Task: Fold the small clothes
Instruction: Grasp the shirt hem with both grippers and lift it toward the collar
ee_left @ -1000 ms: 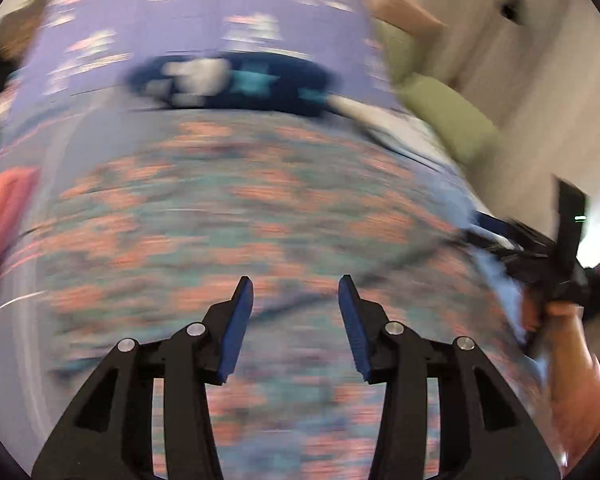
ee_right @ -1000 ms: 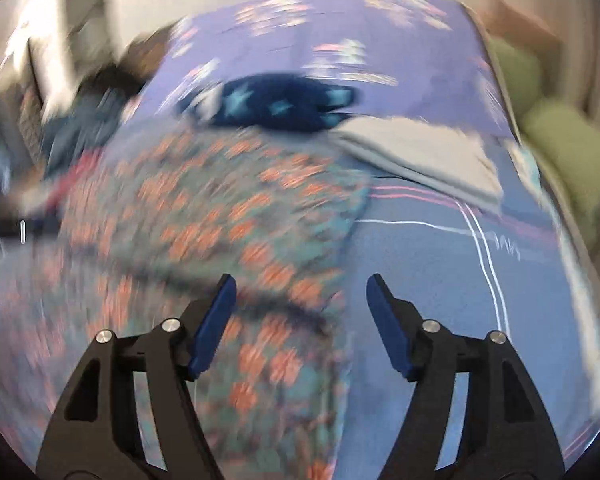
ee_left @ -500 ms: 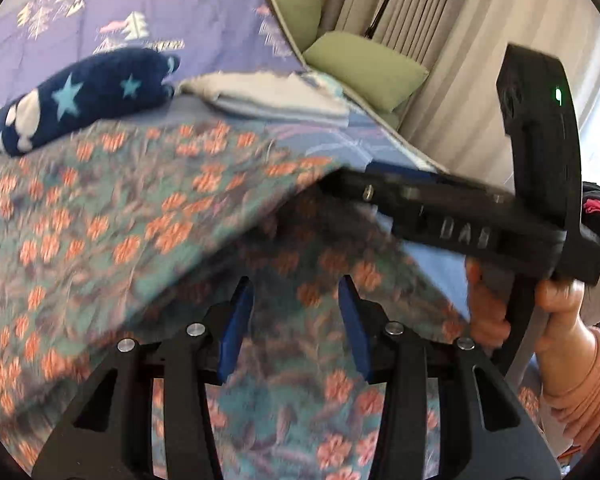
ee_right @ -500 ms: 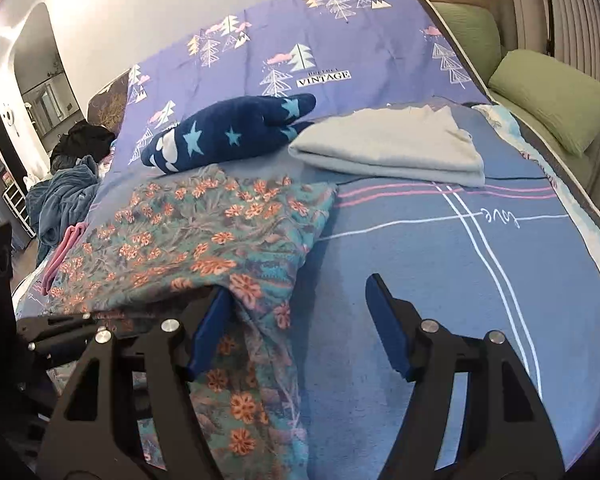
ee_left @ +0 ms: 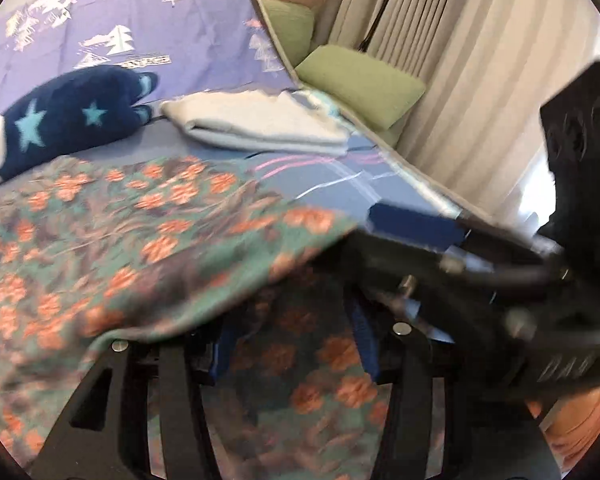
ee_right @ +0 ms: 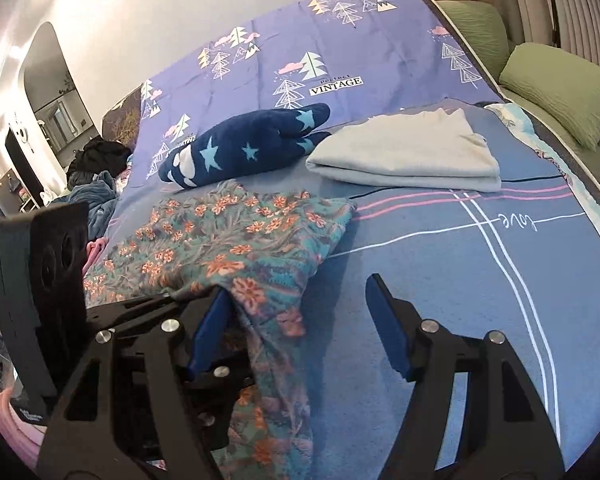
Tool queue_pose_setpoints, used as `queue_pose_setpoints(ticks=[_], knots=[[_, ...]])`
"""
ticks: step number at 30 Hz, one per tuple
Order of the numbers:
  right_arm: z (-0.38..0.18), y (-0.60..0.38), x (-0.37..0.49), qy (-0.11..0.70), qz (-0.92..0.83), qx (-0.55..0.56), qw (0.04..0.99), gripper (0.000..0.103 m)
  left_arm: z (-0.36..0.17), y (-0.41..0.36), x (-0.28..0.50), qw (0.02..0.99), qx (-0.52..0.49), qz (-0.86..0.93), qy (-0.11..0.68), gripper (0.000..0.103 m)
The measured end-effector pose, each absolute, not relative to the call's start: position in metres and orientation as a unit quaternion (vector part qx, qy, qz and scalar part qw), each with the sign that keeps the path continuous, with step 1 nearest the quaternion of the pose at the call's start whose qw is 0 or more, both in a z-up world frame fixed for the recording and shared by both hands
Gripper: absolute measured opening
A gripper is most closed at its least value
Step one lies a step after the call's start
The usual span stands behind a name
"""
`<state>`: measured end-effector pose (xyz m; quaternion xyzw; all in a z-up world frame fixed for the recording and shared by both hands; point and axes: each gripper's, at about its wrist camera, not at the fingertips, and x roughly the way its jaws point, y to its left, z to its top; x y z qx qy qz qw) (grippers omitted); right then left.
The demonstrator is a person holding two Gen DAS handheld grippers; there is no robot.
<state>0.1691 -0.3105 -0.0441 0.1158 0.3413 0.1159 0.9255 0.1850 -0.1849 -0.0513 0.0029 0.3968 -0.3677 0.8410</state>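
A teal garment with orange flowers (ee_right: 236, 240) lies on the blue bed sheet (ee_right: 480, 280); it fills the left and lower part of the left wrist view (ee_left: 140, 240). A fold of it drapes over my left gripper (ee_left: 296, 340), whose blue pads stand apart with cloth between and below them. My right gripper (ee_right: 296, 328) is open; its left pad (ee_right: 208, 328) touches the cloth edge, its right pad (ee_right: 388, 328) is over bare sheet. The two grippers sit close together, the right one showing in the left wrist view (ee_left: 480, 264).
A folded pale grey garment (ee_right: 408, 156) and a navy star-patterned plush (ee_right: 244, 144) lie further up the bed. Green pillows (ee_right: 560, 88) and curtains (ee_left: 460, 60) are on the right. A pile of dark and blue clothes (ee_right: 92, 184) is at the left edge.
The left gripper has slid under the garment's edge, which now drapes over it. The right gripper has moved in beside it. Jaw openings look unchanged.
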Motion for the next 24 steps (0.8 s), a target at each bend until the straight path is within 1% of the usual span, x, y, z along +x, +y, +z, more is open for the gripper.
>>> queue_pose_setpoints(ticks=[3, 5, 8, 9, 10, 11, 12, 13, 18, 22, 24], knots=[[-0.046, -0.320, 0.165, 0.346, 0.106, 0.125, 0.924, 0.070, -0.050, -0.190, 0.178, 0.830, 0.012, -0.404, 0.385, 0.051], [-0.048, -0.329, 0.164, 0.351, 0.107, 0.140, 0.919, 0.070, -0.052, -0.190, 0.169, 0.807, 0.032, -0.439, 0.395, 0.051], [-0.046, -0.338, 0.154, 0.349, 0.091, 0.141, 0.922, 0.070, -0.055, -0.184, 0.157, 0.815, 0.077, -0.415, 0.398, 0.052], [-0.045, -0.340, 0.151, 0.346, 0.088, 0.136, 0.924, 0.063, -0.056, -0.178, 0.154, 0.822, 0.092, -0.393, 0.402, 0.052], [-0.042, -0.340, 0.145, 0.342, 0.090, 0.127, 0.927, 0.043, -0.055, -0.171, 0.155, 0.827, 0.093, -0.378, 0.405, 0.052], [-0.040, -0.337, 0.139, 0.340, 0.099, 0.115, 0.928, 0.032, -0.053, -0.161, 0.155, 0.833, 0.088, -0.365, 0.407, 0.052], [-0.039, -0.335, 0.136, 0.341, 0.109, 0.106, 0.928, 0.017, -0.050, -0.147, 0.153, 0.841, 0.080, -0.346, 0.408, 0.052], [-0.038, -0.328, 0.131, 0.343, 0.126, 0.091, 0.926, 0.011, -0.047, -0.137, 0.151, 0.847, 0.076, -0.336, 0.405, 0.052], [-0.048, -0.278, 0.116, 0.367, 0.194, 0.006, 0.910, 0.010, -0.036, -0.075, 0.129, 0.892, 0.113, -0.243, 0.365, 0.053], [-0.068, -0.251, 0.141, 0.406, 0.184, -0.002, 0.895, 0.010, -0.039, -0.040, 0.134, 0.895, 0.096, -0.203, 0.386, 0.053], [-0.073, -0.249, 0.159, 0.415, 0.175, 0.027, 0.893, 0.010, -0.041, -0.028, 0.135, 0.895, 0.081, -0.199, 0.390, 0.053]])
